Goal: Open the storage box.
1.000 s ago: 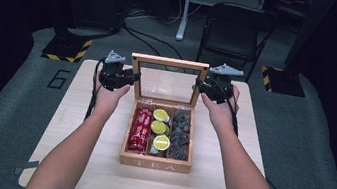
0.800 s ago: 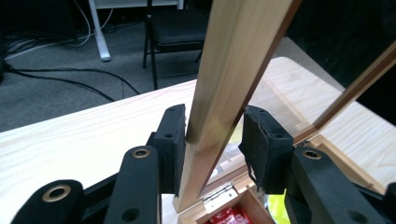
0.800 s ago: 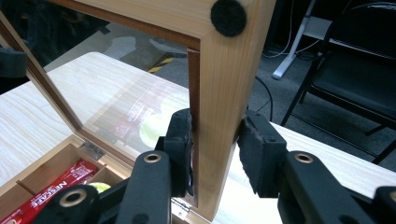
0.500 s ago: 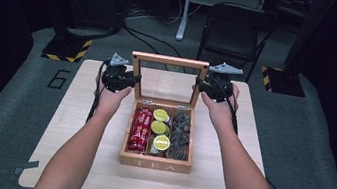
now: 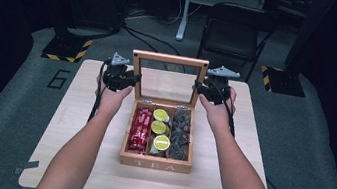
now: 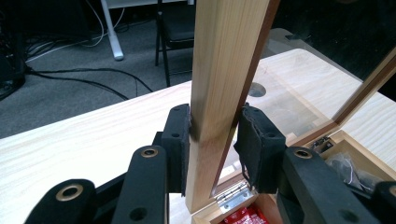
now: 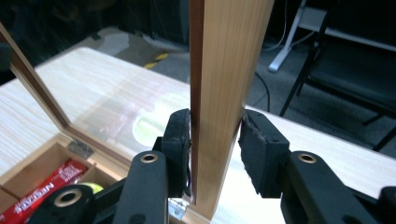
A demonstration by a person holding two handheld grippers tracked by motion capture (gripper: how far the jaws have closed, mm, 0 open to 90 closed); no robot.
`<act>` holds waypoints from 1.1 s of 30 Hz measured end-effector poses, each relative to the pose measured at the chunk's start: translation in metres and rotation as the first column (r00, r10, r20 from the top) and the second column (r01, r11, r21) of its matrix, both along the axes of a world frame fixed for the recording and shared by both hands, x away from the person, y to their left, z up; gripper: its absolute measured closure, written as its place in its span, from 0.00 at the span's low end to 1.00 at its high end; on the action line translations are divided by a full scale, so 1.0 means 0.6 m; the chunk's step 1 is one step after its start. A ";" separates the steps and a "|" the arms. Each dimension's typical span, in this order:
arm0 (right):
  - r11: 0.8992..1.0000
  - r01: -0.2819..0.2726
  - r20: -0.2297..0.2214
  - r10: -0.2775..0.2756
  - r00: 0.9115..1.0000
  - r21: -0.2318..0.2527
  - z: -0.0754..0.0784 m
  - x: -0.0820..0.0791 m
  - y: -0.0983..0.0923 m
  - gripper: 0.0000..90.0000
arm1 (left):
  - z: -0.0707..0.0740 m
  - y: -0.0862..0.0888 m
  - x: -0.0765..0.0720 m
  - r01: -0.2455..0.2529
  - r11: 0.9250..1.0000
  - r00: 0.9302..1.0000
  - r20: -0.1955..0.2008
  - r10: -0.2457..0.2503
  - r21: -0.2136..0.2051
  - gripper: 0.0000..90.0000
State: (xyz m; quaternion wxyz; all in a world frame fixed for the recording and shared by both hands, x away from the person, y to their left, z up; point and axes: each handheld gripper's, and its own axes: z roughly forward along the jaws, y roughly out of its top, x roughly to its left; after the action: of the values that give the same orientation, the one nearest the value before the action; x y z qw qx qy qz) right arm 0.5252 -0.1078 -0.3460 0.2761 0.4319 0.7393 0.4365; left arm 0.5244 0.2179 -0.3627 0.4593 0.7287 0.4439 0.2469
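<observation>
A wooden tea box point(image 5: 155, 163) stands open in the middle of the table, with its glass-paned lid point(image 5: 170, 59) upright at the back. Its three compartments hold red packets point(image 5: 140, 129), yellow-green round pieces point(image 5: 161, 129) and dark sachets point(image 5: 180, 134). My left gripper point(image 5: 133, 80) is shut on the lid's left rail point(image 6: 224, 56), and both pads of the left gripper point(image 6: 212, 135) press on the wood. My right gripper point(image 5: 200, 86) clamps the lid's right rail point(image 7: 229, 56); the jaws of the right gripper point(image 7: 215, 140) sit on either side of it.
The light wooden table point(image 5: 72, 151) has bare surface to the left, right and front of the box. Behind the table are a black chair point(image 5: 234, 28), a white desk leg point(image 5: 185, 6) and floor cables. Hazard-striped bases point(image 5: 67, 49) sit on the grey floor.
Both grippers have edged slightly inward onto the lid's side rails. The lid stays upright and the box has not shifted.
</observation>
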 end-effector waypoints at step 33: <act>0.999 0.003 -0.093 -0.007 0.996 -0.045 -0.085 0.020 0.008 0.70 | -0.001 0.003 0.003 -0.003 1.000 1.000 -0.015 0.003 -0.023 0.72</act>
State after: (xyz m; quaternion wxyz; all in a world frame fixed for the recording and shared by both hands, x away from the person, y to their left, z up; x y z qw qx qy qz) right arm 0.5370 -0.1030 -0.3971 0.2521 0.4474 0.7600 0.3983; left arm 0.5259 0.2195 -0.3632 0.4638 0.7246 0.4513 0.2370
